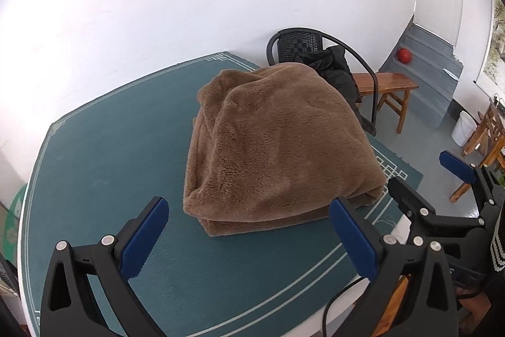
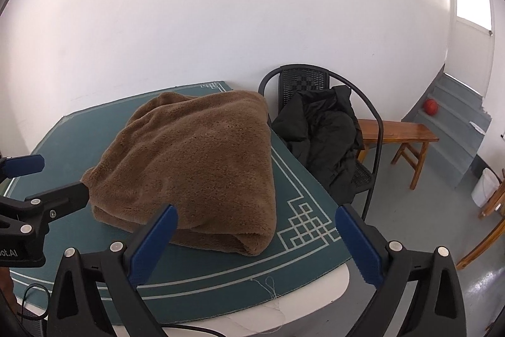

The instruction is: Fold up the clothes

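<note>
The brown fleece garment (image 2: pixel 192 160) lies folded on the green mat (image 2: pixel 303 179); left gripper (image 1: pixel 249 234) and right gripper (image 2: pixel 255 239) both hover released, nothing between their jaws

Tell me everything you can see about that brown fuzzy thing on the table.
The brown plush garment looks like soft, thick fleece, folded into a bulky, roughly square bundle of several layers, its rolled edges facing the cameras. It lies on the green table mat near the far right corner. Only the mat touches it; neither gripper does.

Left tool (image 1: pixel 249 237), right tool (image 2: pixel 257 242): black frames, blue pads, silver screws, black cable.
</note>
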`<state>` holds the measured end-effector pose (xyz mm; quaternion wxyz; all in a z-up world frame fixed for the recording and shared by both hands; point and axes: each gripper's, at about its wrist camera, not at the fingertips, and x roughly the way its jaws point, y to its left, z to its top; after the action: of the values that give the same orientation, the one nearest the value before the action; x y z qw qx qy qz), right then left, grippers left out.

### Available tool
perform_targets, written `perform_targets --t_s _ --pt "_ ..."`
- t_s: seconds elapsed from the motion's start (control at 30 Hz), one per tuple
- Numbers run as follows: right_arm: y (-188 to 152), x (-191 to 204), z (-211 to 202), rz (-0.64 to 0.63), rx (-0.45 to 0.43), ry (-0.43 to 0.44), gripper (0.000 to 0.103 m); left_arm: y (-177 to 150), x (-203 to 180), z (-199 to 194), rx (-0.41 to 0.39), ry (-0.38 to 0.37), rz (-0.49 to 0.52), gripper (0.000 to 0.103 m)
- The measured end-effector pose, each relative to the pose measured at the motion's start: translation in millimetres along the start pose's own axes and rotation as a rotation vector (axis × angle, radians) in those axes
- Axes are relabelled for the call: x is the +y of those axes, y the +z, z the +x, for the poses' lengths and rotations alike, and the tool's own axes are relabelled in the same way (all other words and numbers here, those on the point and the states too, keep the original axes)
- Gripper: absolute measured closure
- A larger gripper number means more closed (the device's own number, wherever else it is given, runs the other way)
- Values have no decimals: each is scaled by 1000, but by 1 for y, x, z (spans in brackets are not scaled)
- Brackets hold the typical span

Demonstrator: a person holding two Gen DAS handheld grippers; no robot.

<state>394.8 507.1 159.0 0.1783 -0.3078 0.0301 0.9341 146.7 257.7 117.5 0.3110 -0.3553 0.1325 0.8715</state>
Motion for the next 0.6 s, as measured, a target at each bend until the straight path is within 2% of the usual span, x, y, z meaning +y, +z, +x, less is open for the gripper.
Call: perform_targets --t_s 0.6 --pt "-2 26 14 -69 56 20 1 -8 27 11 31 -6 -55 1"
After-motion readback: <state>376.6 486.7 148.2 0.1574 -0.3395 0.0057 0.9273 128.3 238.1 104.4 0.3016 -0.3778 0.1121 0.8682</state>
